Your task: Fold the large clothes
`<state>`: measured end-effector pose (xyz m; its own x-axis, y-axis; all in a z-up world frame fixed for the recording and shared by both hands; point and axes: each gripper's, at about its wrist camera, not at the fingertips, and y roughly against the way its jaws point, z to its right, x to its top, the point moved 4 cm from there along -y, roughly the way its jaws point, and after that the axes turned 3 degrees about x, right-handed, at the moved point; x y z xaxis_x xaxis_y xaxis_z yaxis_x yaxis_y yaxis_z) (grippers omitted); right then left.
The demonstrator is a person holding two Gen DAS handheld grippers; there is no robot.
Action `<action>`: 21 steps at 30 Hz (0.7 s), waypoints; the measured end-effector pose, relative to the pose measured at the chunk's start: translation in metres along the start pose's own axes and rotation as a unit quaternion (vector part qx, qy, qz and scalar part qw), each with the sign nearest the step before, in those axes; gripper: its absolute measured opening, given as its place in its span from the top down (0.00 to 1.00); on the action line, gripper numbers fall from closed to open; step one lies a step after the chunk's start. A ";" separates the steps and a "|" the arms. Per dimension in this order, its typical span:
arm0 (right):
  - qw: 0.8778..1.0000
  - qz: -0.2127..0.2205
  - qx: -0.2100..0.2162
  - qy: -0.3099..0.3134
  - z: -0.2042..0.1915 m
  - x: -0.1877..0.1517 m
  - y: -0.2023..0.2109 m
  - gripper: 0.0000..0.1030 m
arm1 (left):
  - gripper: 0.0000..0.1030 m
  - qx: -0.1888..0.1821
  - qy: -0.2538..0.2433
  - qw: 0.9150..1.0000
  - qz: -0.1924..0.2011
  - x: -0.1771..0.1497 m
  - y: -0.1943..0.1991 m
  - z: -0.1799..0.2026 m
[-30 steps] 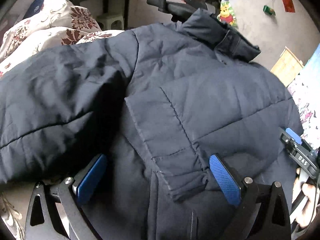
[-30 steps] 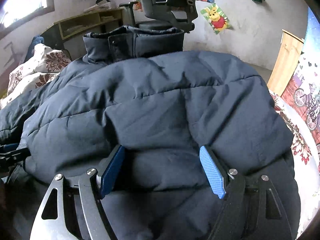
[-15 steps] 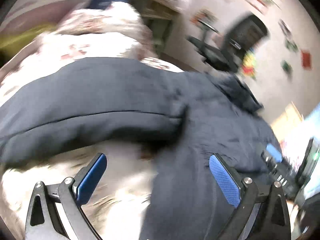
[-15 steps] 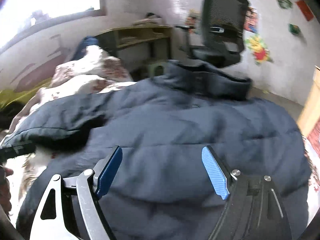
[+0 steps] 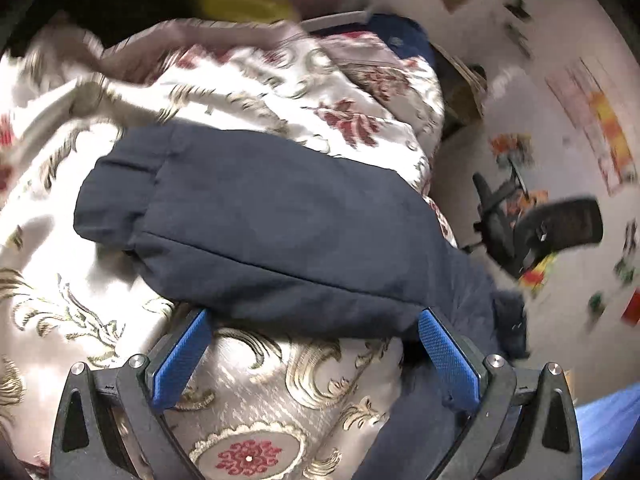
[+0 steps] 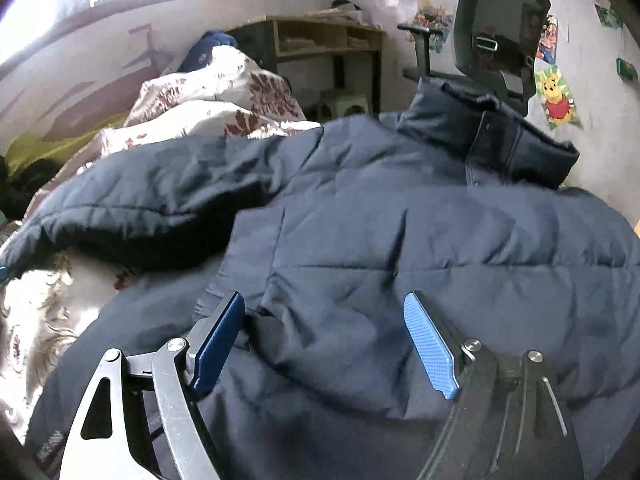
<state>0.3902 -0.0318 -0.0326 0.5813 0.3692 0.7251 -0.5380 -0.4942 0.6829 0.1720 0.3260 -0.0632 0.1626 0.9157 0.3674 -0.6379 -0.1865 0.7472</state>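
Note:
A dark navy puffer jacket (image 6: pixel 420 240) lies spread on the bed, collar (image 6: pixel 492 140) at the far end. Its left sleeve (image 5: pixel 260 232) stretches out sideways over the floral bedspread (image 5: pixel 260 392); the sleeve also shows in the right wrist view (image 6: pixel 160 208). My left gripper (image 5: pixel 312 320) is open, its tips at the near edge of the sleeve, holding nothing. My right gripper (image 6: pixel 324 300) is open over the jacket's body, its blue pads (image 6: pixel 428 344) resting on or just above the fabric.
A bunched floral quilt (image 6: pixel 224 96) lies at the bed's far left. A black office chair (image 6: pixel 500 28) stands behind the collar, beside a wooden desk (image 6: pixel 320 36). The chair also shows in the left wrist view (image 5: pixel 552 228). A wall with stickers lies beyond.
My left gripper has swung left from the jacket's body to the outstretched sleeve. My right gripper has turned slightly left and stayed over the body. Both stayed open.

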 end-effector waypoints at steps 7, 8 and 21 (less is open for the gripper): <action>0.999 0.008 0.012 -0.028 0.007 -0.008 0.003 0.23 | 0.23 -0.023 0.075 0.997 0.012 0.015 -0.008 -0.012; 0.999 0.007 0.013 -0.029 0.008 -0.009 0.003 0.23 | 0.30 -0.015 0.075 0.997 0.016 0.017 -0.008 -0.012; 0.997 0.052 0.011 -0.049 0.012 -0.003 0.021 0.23 | 0.93 0.003 -0.155 0.972 0.178 0.035 0.048 0.073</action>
<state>0.3843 -0.0529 -0.0211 0.5809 0.2374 0.7785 -0.5852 -0.5430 0.6023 0.2015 0.3234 0.0262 0.1525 0.6421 0.7513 -0.6908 -0.4745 0.5456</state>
